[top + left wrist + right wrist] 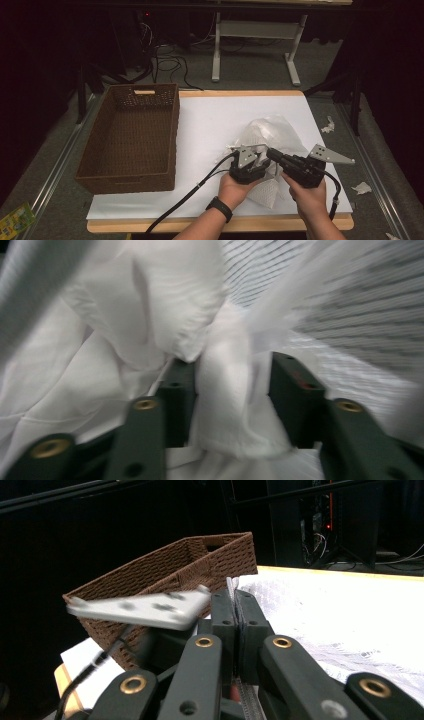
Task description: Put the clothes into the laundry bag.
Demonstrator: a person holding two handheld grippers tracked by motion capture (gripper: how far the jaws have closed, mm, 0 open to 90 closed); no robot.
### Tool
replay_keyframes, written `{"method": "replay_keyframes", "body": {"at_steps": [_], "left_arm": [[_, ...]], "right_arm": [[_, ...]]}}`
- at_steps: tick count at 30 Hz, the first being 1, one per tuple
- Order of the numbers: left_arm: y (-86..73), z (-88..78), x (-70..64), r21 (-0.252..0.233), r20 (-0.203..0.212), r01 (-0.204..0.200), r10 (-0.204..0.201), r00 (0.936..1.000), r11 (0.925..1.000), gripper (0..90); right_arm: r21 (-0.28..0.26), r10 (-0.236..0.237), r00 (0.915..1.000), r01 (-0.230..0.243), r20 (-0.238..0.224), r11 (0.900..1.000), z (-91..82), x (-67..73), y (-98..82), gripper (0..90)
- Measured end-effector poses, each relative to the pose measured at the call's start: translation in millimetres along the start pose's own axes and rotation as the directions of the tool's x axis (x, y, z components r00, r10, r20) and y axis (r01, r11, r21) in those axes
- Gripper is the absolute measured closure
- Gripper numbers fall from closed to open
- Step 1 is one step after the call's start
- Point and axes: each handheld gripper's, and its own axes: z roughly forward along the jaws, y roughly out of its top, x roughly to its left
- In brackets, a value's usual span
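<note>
A white garment (272,131) lies crumpled on the white table cover, partly in a white mesh bag (265,192). My left gripper (256,159) points into the pile. In the left gripper view its jaws (232,365) stand apart with a fold of the white garment (225,390) loose between them, and the mesh bag (350,300) hangs at the upper right. My right gripper (271,153) reaches in from the right. Its jaws (235,597) are shut on a thin edge of the mesh bag (231,586).
A brown wicker basket (127,175) stands on the left side of the table, seen also in the right gripper view (165,570). The white table cover (210,115) is bare between basket and pile. Paper scraps (361,188) lie off the right edge.
</note>
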Motion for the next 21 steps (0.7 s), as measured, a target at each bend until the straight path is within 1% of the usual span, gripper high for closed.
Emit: {"method": "replay_keyframes", "body": {"at_steps": [2,3,5,6,7,8,9,10,12,13,14,16,18,19,20,21], "left_arm": [[2.6,-13.0,-0.2,-0.004,0.022,0.003,-0.003,0.9998,1.0,45.7],[3.4,-20.7,0.1,-0.005,0.022,-0.002,0.002,0.9998,1.0,43.3],[4.1,-37.7,1.3,-0.021,0.033,-0.005,0.006,0.9994,0.9998,38.5],[4.1,-46.6,1.9,-0.024,0.029,-0.022,0.023,0.9993,0.9995,37.2],[3.2,-55.6,2.4,-0.028,0.023,-0.049,0.049,0.9985,0.9984,36.8],[1.6,-64.6,3.8,-0.029,0.028,-0.069,0.07,0.9972,0.9972,36.6],[-0.4,-73.0,5.9,-0.027,0.023,-0.08,0.081,0.9964,0.9964,36.4],[-2.6,-81.1,8.7,-0.021,0.019,-0.083,0.083,0.9963,0.9963,36.4],[-8.0,-95.8,15.4,-0.004,0.005,-0.073,0.073,0.9974,0.9974,36.6],[-11.6,-102.1,18.3,0.004,-0.005,-0.065,0.065,0.9979,0.9979,36.6],[-17.0,-109.4,22.1,0.013,-0.021,-0.065,0.066,0.9976,0.9978,36.6],[-24.0,-116.2,26.9,0.033,-0.043,-0.066,0.067,0.9968,0.9973,36.6],[-27.9,-119.6,31.9,0.032,-0.058,-0.043,0.045,0.9973,0.9986,36.6],[-28.0,-119.3,33.3,0.031,-0.067,-0.049,0.051,0.9965,0.9983,36.5],[-27.2,-118.4,34.3,0.034,-0.088,-0.074,0.077,0.9931,0.9966,36.4],[-26.6,-117.1,35.6,0.036,-0.099,-0.078,0.081,0.9918,0.9963,37.2]], "right_arm": [[0.004,-0.001,1.0,0.001,0.0,1.0,0.6,0.3,-0.7,89.6],[0.004,-0.002,1.0,0.002,-0.001,1.0,0.9,0.4,-1.1,89.5],[0.008,-0.002,1.0,0.002,0.003,1.0,1.4,1.1,-1.5,89.5],[0.01,-0.004,1.0,0.004,0.004,1.0,1.6,1.7,-1.7,89.5],[0.012,-0.003,1.0,0.003,0.001,1.0,1.8,2.1,-1.9,89.5],[0.013,-0.003,1.0,0.003,0.005,1.0,2.1,2.7,-2.2,89.5],[0.014,-0.002,1.0,0.002,0.005,1.0,2.5,3.1,-2.4,89.5],[0.015,-0.005,1.0,0.005,0.002,1.0,2.9,3.4,-2.7,89.5],[0.02,-0.005,1.0,0.005,0.007,1.0,3.1,4.4,-3.4,89.5],[0.02,-0.008,1.0,0.008,0.005,1.0,3.4,4.4,-3.8,89.5],[0.023,-0.011,0.9999,0.011,0.007,1.0,3.5,4.5,-4.2,89.5],[0.031,-0.012,0.9999,0.012,0.009,0.999,4.2,5.3,-6.0,89.5],[0.043,-0.016,0.9998,0.016,0.009,0.999,5.2,6.1,-8.5,89.4],[0.05,-0.02,0.9998,0.02,0.007,0.999,6.2,6.6,-10.4,89.4],[0.06,-0.02,0.9998,0.02,0.007,0.998,7.2,7.3,-12.8,89.4],[0.073,-0.02,0.9998,0.02,0.005,0.997,8.8,7.5,-16.4,89.4]]}}
